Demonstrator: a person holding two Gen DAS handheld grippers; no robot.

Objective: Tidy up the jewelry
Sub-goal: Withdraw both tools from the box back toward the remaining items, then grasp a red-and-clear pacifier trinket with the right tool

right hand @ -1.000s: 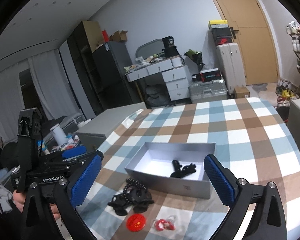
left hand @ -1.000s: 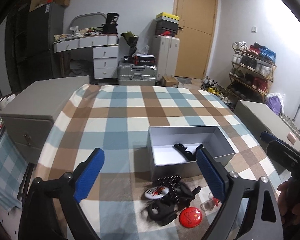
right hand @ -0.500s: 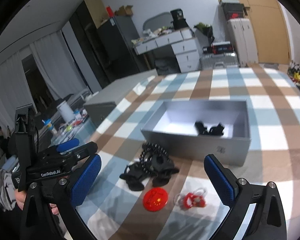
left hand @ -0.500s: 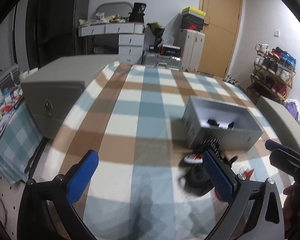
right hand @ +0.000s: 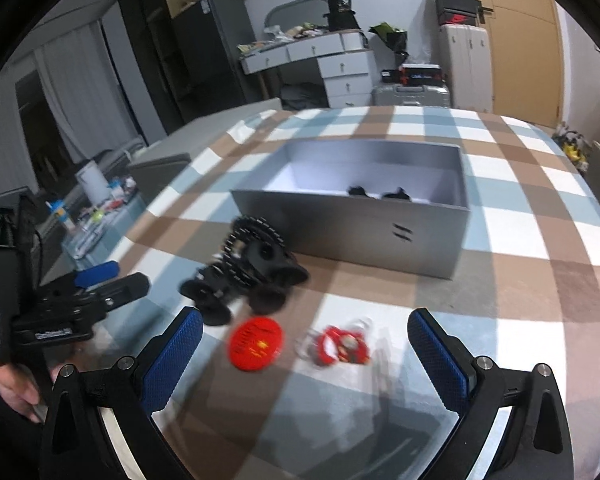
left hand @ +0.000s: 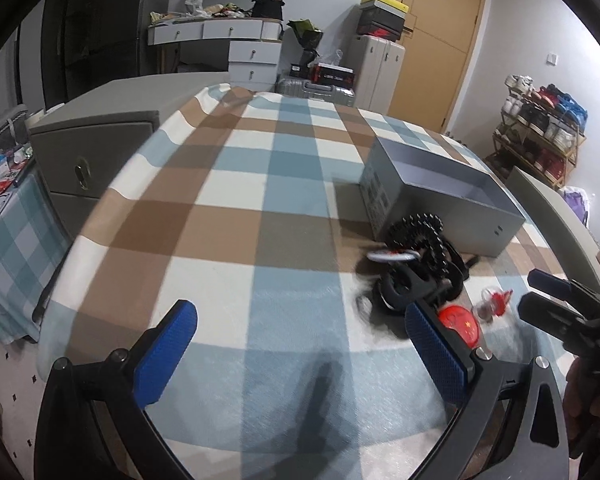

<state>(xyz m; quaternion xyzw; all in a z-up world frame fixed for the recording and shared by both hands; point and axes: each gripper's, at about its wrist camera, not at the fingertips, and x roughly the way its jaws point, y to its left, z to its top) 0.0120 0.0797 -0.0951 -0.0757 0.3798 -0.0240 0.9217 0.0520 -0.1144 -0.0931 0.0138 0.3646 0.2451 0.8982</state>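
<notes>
1. A checked cloth [left hand: 236, 216] in brown, blue and cream covers the work surface and fills the middle of both views, with a cluttered bedroom behind it.
2. Nearest, at the bottom of the left wrist view, the left gripper [left hand: 300, 356] hangs over bare cloth with its blue-padded jaws spread wide and nothing between them.
3. At the bottom of the right wrist view, the right gripper [right hand: 306, 354] is likewise spread wide and holds nothing. Its pads frame two small pieces lying on the cloth.
4. Those pieces are a round red badge [right hand: 255, 344] at lower centre and, just to its right, a red charm on clear rings [right hand: 340, 346], blurred.
5. Just beyond the badge sits a black tangle of beads and clips [right hand: 246, 272], a beaded loop on top. In the left wrist view it lies at right of centre, touching or nearly touching the box wall.
6. Behind the tangle stands the open grey box [right hand: 428, 240], upper centre of the right wrist view. A couple of small black pieces [right hand: 380, 193] lie on its pale floor near the front wall.
7. A grey cabinet [left hand: 100, 148] stands beside the table at the left of the left wrist view.
8. Farthest back are a white desk with drawers [right hand: 320, 64], suitcases [right hand: 464, 64], a wooden door [left hand: 440, 40] and a shoe rack [left hand: 540, 132] at the right edge.
</notes>
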